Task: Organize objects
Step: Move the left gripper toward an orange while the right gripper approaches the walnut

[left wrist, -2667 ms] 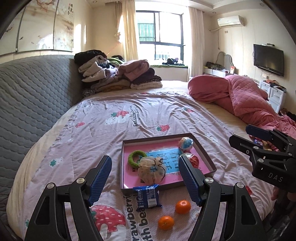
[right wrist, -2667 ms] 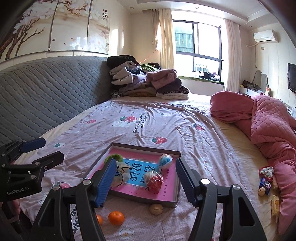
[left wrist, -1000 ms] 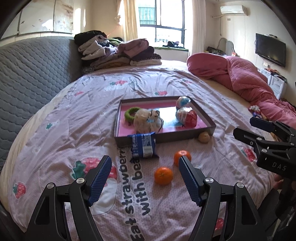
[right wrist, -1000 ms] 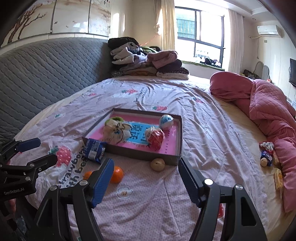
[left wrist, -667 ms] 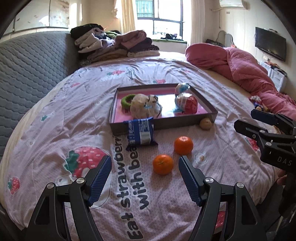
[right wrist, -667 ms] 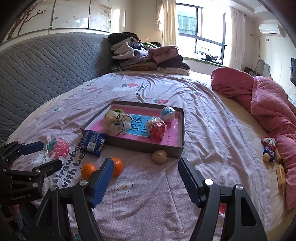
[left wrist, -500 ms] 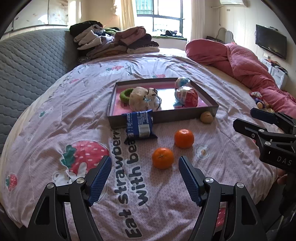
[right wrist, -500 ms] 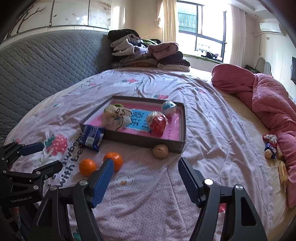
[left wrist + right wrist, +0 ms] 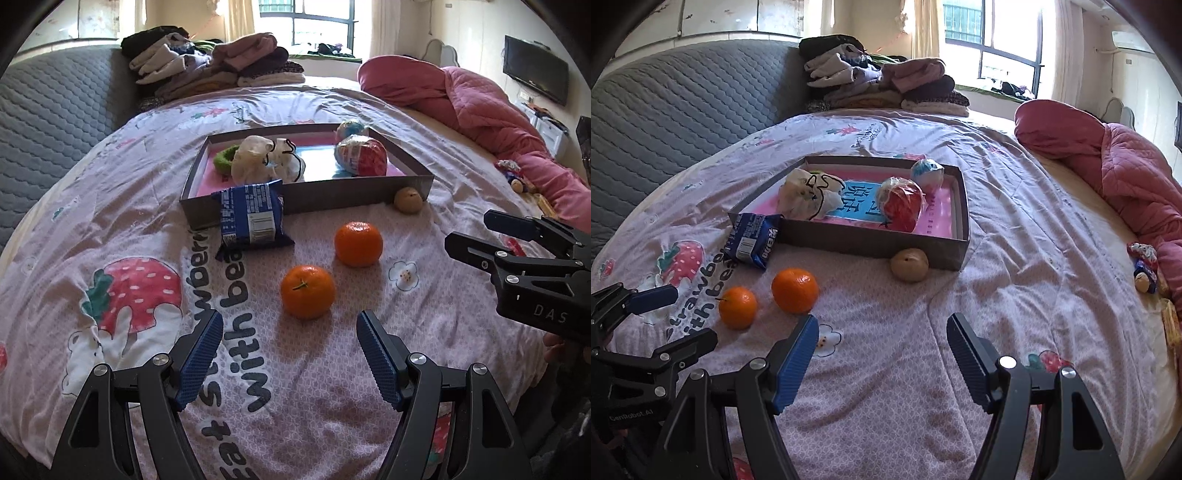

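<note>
both grippers are hanging wide open over the bedspread with nothing between the fingers. the left gripper is pointing down at the nearer orange, a bare strip of sheet lying between them. the right gripper is sitting over empty quilt, plenty of free room ahead. second orange is lying just beyond, apart from the first. a blue snack packet is leaning on the front wall of the shallow grey box, and a small tan fruit is touching its near right corner. inside, a wrapped red ball and a pale pouch are sitting on the pink floor.
</note>
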`<state>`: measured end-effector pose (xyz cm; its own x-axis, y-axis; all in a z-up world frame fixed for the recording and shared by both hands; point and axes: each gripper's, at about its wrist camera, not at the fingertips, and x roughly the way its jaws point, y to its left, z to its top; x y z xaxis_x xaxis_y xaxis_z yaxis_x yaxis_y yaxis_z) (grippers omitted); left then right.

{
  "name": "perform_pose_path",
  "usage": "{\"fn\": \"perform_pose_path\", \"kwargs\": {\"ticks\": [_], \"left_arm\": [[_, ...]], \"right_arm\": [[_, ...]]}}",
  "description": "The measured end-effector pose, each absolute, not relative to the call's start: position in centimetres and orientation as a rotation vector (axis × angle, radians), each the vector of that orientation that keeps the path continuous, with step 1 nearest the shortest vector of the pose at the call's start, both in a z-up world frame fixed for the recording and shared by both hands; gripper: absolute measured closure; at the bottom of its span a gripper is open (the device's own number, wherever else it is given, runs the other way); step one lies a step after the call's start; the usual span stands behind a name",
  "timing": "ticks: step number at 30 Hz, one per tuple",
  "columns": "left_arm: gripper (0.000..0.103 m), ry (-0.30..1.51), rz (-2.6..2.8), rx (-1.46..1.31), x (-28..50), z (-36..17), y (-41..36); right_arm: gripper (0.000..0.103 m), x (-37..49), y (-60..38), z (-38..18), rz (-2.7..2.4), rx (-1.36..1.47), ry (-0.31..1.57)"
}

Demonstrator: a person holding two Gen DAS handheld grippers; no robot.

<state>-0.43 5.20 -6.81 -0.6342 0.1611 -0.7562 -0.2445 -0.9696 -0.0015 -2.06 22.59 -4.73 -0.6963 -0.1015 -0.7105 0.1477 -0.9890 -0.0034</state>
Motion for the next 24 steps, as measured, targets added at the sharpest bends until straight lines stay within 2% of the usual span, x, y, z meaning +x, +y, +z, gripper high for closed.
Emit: {"fn": "perform_pose_path", "kwargs": {"ticks": [24], "left_arm": [[0.027,0.119,2.649,-1.228,-3.6,-9.0,5.7]], "right_arm": [[0.032,-6.5,23.9,-7.0,-2.787,1.211,0.05]]}}
